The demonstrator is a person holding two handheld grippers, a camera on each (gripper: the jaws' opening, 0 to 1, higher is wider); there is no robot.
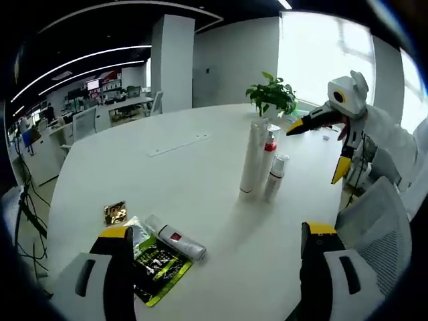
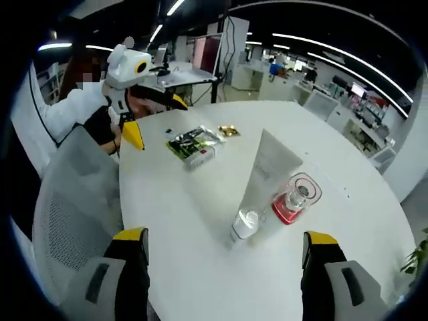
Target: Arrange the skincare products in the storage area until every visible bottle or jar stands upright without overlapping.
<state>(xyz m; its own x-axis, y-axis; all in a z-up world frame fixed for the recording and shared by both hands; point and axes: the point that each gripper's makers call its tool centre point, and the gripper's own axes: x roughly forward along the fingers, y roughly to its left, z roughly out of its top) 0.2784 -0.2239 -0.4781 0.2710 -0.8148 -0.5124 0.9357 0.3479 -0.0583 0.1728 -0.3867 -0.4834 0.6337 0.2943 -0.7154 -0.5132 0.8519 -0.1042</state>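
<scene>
A small white bottle with a red label (image 1: pixel 175 241) lies on its side at the near left of the round white table (image 1: pixel 200 180), touching a green-and-black foil sachet (image 1: pixel 155 266); a small gold packet (image 1: pixel 115 212) sits just beyond them. This bottle is the item not yet upright. Further right, near the table's middle, three products stand close together: a tall white squeeze tube (image 1: pixel 252 160), a white bottle with a red band (image 1: pixel 268 157) and a short white bottle with a clear cap (image 1: pixel 275 176). A green potted plant (image 1: pixel 273 93) stands behind them at the far edge.

The left gripper (image 1: pixel 217 244) hovers near the lying bottle, jaws spread wide and empty. The right gripper (image 2: pixel 224 244) hangs above the standing group, likewise released, holding nothing.

The likely risk: the lying bottle is round and could roll when pinched, or drag the sachet along. The right gripper could also topple the tall tube into its close neighbours.
</scene>
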